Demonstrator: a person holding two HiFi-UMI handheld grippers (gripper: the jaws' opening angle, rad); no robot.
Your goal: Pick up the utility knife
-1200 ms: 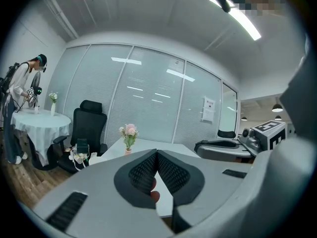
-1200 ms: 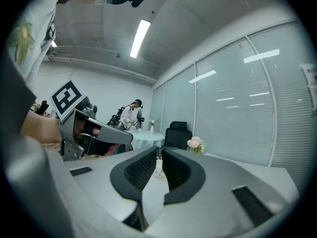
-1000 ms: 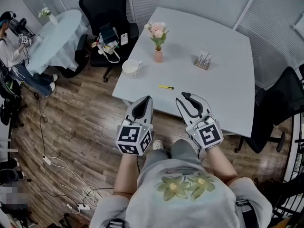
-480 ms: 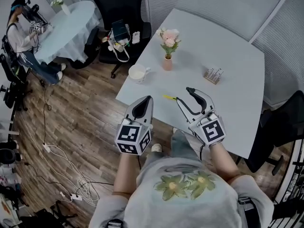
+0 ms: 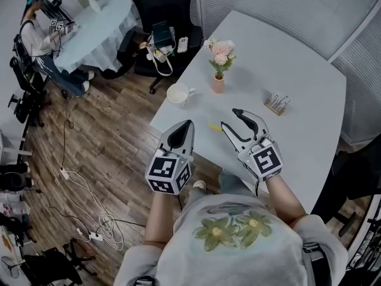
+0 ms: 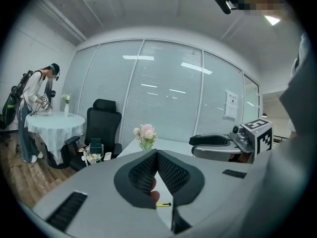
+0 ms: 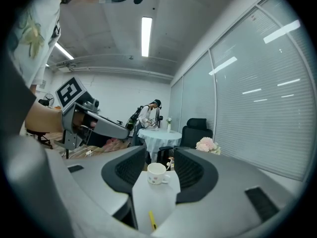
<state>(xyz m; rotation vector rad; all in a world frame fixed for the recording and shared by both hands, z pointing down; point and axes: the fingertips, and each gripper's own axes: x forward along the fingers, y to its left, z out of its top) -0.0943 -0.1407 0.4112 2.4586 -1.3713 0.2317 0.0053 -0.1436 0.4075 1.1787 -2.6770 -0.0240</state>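
Wood-look flooring runs under a white table (image 5: 297,136) in a glass-walled office. The yellow utility knife (image 5: 215,127) lies flat close to the table's near edge. In the head view it sits between the two grippers' tips, and in both gripper views it shows low, beneath the jaws.

The left gripper (image 5: 180,130) is clenched, its pads meeting on nothing. The right gripper (image 5: 231,119) stands spread wide and empty (a white mug (image 7: 157,173) merely shows far beyond its gap).

Little writing can be read. The grippers' cubes carry only black-and-white square markers, and a paper notice (image 6: 230,104) on the glass wall is too small to read.

Only the head view shows the small holder (image 5: 278,103) on the table, and only the gripper views show the ceiling lights (image 7: 145,36).
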